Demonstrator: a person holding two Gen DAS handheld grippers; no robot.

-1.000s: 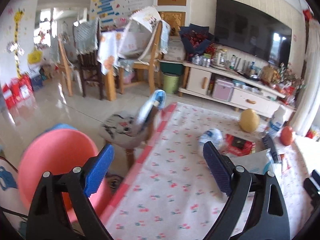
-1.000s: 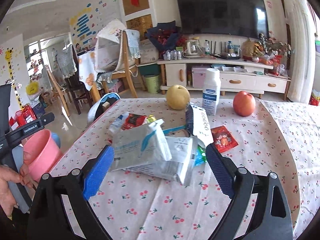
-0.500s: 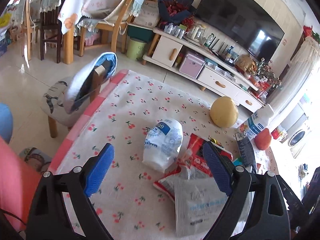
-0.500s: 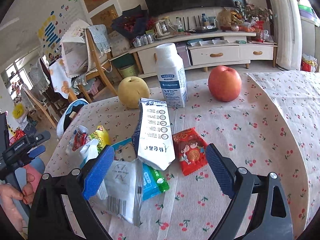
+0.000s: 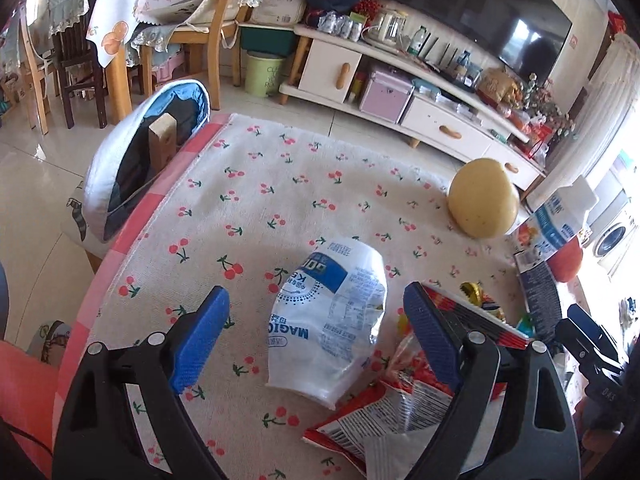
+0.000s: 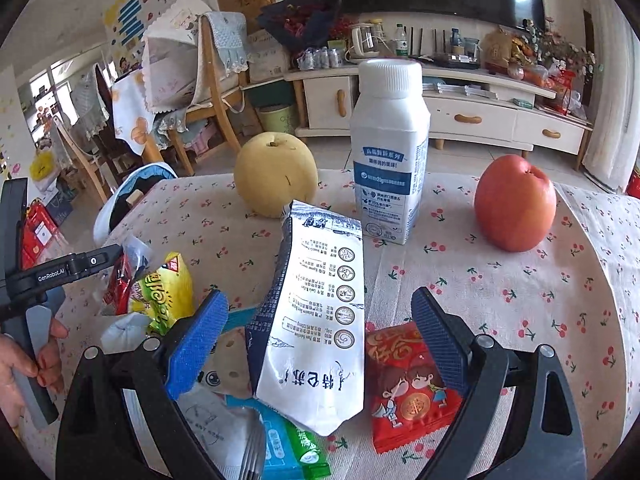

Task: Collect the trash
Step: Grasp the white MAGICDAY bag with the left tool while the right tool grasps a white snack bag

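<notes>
A heap of empty wrappers lies on the cherry-print tablecloth [image 5: 280, 184]. My left gripper [image 5: 316, 332] is open and hovers over a clear white-and-blue plastic bag [image 5: 332, 320], with a red snack bag [image 5: 400, 412] under its right finger. My right gripper [image 6: 320, 332] is open over a tall white-and-navy pouch [image 6: 316, 328]. A red packet [image 6: 408, 388] lies beside its right finger, a yellow wrapper [image 6: 168, 292] and blue-green packets [image 6: 288, 448] to the left and below.
A yellow pear [image 6: 276, 174], a white milk bottle [image 6: 390, 152] and a red apple [image 6: 516, 202] stand behind the heap. A chair with a blue-and-white cushion [image 5: 148, 172] stands at the table's left edge. A pink bucket [image 5: 24, 392] sits below it.
Both grippers have moved forward and down over the wrappers. The left view swung from the floor and bucket onto the table. The right gripper came closer to the white pouch.
</notes>
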